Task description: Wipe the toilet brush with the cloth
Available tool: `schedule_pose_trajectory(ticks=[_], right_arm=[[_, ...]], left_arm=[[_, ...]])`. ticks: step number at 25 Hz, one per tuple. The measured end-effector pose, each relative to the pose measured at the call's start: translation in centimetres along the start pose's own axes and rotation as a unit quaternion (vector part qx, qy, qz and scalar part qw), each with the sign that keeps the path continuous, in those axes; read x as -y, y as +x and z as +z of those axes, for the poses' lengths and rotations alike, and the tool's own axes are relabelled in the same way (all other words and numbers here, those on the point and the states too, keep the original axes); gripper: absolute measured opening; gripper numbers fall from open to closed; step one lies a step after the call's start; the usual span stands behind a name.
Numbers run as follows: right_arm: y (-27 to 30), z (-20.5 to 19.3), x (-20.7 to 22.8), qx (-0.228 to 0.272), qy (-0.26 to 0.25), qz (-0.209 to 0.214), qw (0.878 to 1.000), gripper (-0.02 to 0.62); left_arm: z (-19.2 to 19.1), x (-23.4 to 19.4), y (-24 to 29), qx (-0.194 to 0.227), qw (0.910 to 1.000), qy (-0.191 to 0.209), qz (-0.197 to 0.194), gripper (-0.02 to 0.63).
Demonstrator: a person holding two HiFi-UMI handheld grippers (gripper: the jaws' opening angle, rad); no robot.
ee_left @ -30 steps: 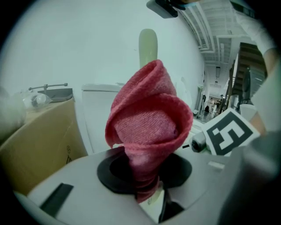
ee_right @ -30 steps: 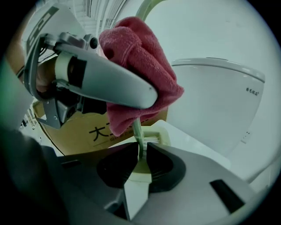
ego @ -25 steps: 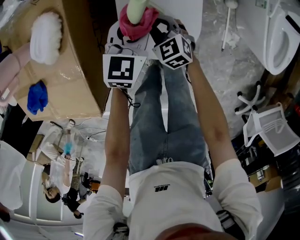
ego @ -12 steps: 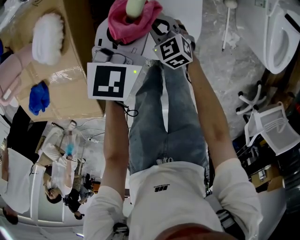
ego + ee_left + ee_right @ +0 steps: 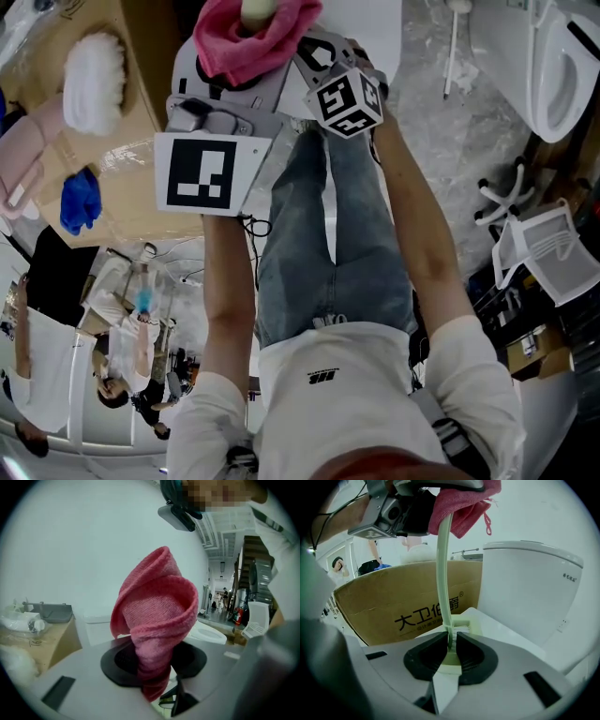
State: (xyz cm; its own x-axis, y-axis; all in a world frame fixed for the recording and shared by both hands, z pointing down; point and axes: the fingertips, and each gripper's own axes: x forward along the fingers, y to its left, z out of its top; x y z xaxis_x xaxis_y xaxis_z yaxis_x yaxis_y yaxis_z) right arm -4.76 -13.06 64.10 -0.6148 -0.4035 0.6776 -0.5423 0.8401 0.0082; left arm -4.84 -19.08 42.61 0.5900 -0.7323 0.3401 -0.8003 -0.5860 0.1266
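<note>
Holding the slim pale-green plastic toilet brush (image 5: 443, 573) upright by the foot of its stem, just above the white bristle head, with the right gripper (image 5: 451, 654) clenched tight on it. Standing it in front of a brown printed cardboard box (image 5: 393, 602) and beside a white ceramic toilet (image 5: 529, 588). Up near the handle tip, wrapping the crumpled pink terry cloth (image 5: 157, 606) round the stem, with the left gripper (image 5: 153, 663) beneath it. Have just been easing those left jaws apart, with the cloth between them; probably slack on it now rather than pinching, though hard to be sure with the folds filling the gap.

Could lose the cloth from here: without a squeeze, only the drape over the handle to hold it, and any tilt of the stem would send it sliding down or off onto the floor. Could also wipe nothing at all, gliding loose pads over the plastic without rubbing. Worth watching the low grip too: pinched only at its foot, so pressing sideways at the top would bend or swing the long stem, perhaps twist it out of the right jaws. Better to squeeze the cloth firmly before pulling along the stem.
</note>
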Motion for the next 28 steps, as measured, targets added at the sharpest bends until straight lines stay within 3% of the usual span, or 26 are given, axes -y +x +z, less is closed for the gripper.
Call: schedule_pose_trajectory(ticks=[9,28], right_arm=[[-0.1,0.0,0.0,0.002,0.001,0.0,1.0,0.054],[-0.2,-0.1,0.2,0.015,0.002,-0.006,1.0,0.054]], left_arm=[[-2.8,0.4,0.3,-0.019,0.9998,0.003,0.003,0.123],[-13.5,0.5,3.2,-0.084,0.9962,-0.022,0.007,0.107]])
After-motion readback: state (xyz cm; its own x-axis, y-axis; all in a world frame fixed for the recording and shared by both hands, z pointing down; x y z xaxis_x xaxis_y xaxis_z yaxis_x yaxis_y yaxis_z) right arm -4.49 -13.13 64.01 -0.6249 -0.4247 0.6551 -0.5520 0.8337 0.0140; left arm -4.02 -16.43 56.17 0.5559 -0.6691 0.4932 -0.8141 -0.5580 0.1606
